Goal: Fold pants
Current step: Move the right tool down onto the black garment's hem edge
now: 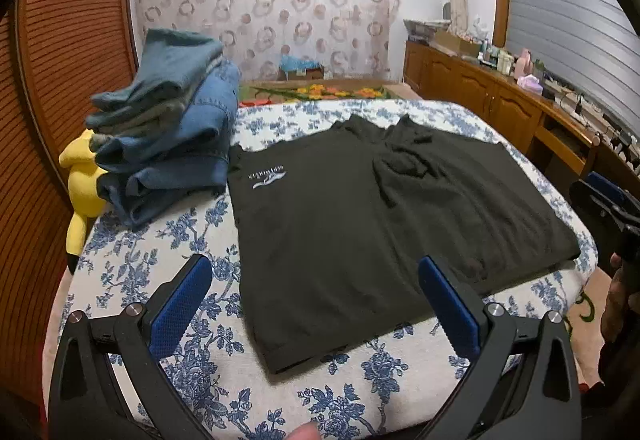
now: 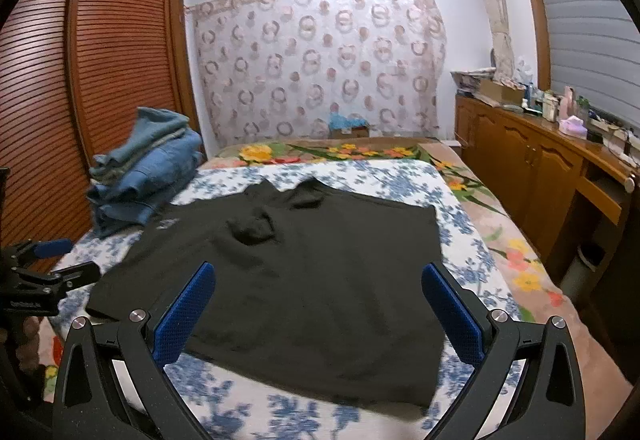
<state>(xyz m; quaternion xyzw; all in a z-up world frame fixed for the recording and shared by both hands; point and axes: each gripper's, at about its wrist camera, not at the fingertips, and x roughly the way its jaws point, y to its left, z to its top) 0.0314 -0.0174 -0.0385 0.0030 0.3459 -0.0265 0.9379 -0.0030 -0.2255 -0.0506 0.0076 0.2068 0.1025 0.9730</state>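
Observation:
A black pair of pants [image 1: 360,224] lies flat on the blue-flowered cloth, with a small white logo near its left edge; it also shows in the right wrist view [image 2: 304,280]. A crumpled fold sits near its far middle. My left gripper [image 1: 316,272] is open and empty, held above the near left part of the pants. My right gripper [image 2: 318,280] is open and empty, above the near edge of the pants. The left gripper also shows at the left edge of the right wrist view [image 2: 52,264]. The right gripper shows at the right edge of the left wrist view [image 1: 612,207].
A stack of folded blue jeans [image 1: 168,135] stands at the far left on the cloth, also in the right wrist view [image 2: 148,167]. A yellow plush toy [image 1: 82,183] lies beside it. A slatted wooden wardrobe [image 2: 80,79] is at left, a wooden cabinet [image 2: 532,167] at right.

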